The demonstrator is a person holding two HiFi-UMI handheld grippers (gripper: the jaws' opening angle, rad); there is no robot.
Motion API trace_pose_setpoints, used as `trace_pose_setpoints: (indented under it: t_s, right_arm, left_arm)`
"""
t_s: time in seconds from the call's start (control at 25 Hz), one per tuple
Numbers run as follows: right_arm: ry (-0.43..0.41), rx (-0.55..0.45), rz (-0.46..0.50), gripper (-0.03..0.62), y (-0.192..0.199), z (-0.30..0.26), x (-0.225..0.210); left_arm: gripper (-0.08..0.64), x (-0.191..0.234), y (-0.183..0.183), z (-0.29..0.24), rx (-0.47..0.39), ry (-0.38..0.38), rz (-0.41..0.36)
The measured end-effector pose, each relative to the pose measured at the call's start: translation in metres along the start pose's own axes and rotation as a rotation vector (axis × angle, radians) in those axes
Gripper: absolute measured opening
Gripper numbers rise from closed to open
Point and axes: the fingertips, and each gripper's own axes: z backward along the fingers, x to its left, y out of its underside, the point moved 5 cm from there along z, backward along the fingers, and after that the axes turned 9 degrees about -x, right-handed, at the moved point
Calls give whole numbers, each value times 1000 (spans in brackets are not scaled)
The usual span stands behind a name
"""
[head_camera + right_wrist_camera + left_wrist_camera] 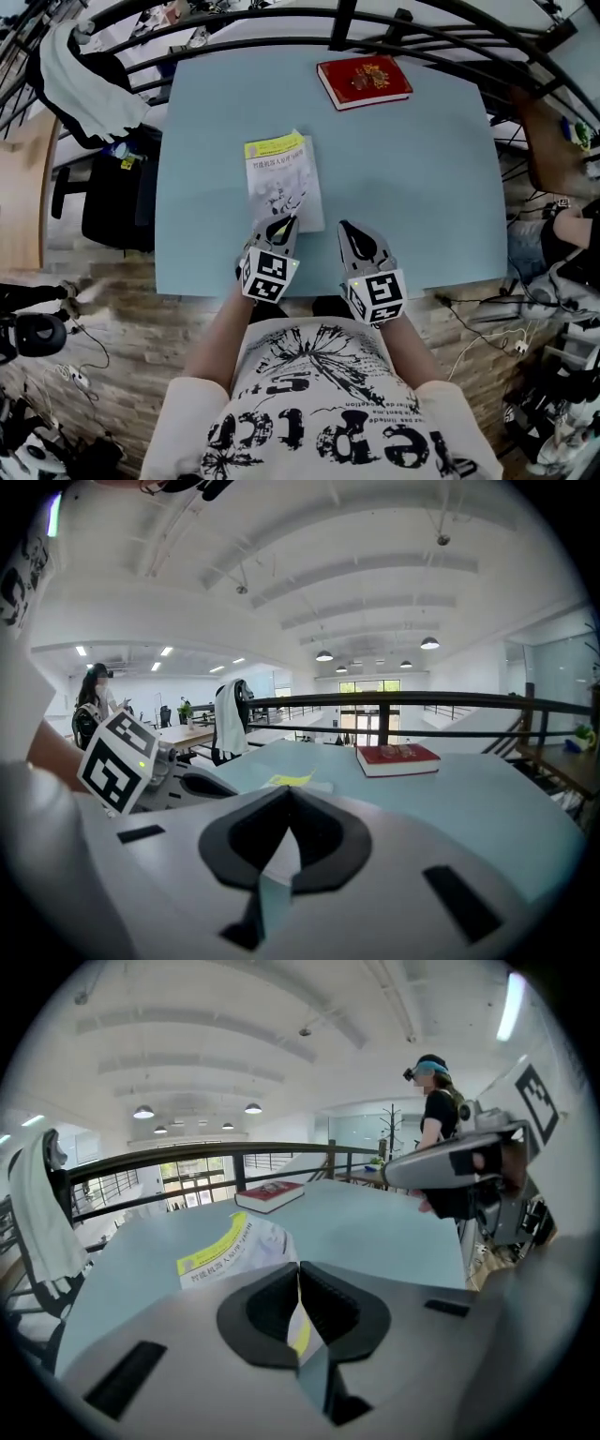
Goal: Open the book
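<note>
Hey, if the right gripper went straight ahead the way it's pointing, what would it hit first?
Probably the table just right of the white book. The right gripper angles slightly toward that book, so it might clip its edge instead. Depth is unclear.

Thin white paperback book (281, 178) (225, 1251), with a yellow-green band across the far end of its cover, dark print under it and a grey drawing mid-cover. It lies on the near-left part of the bench (422, 187), long side running near to far. The cover's near edge is pinched in the left hand-held gripper (284, 223) (299, 1274) and raised (sheet bowed, not flat).
</note>
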Motion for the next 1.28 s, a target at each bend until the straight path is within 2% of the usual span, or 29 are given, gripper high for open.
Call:
trace_pose_setpoints:
  t_s: [0.24, 0.48, 0.68, 0.92, 1.12, 1.28]
  right_arm:
    - [-85, -26, 19, 11, -10, -25, 33]
    - [-180, -33, 37, 12, -15, -48, 72]
    - [-230, -13, 42, 11, -10, -65, 97]
    - [-241, 12, 1, 11, -3, -79, 116]
    - [-232, 39, 17, 11, 8, -82, 126]
    - [-214, 56, 16, 11, 15, -83, 132]
  left_arm:
    - [25, 41, -9, 59, -135, -148, 103]
    - [25, 77, 12, 113, -174, -279, 203]
    - [26, 103, 45, 143, -130, -387, 262]
    - [28, 137, 92, 150, -69, -463, 355]
    - [28, 150, 127, 146, 27, -453, 435]
    - [42, 154, 142, 141, 57, -427, 516]
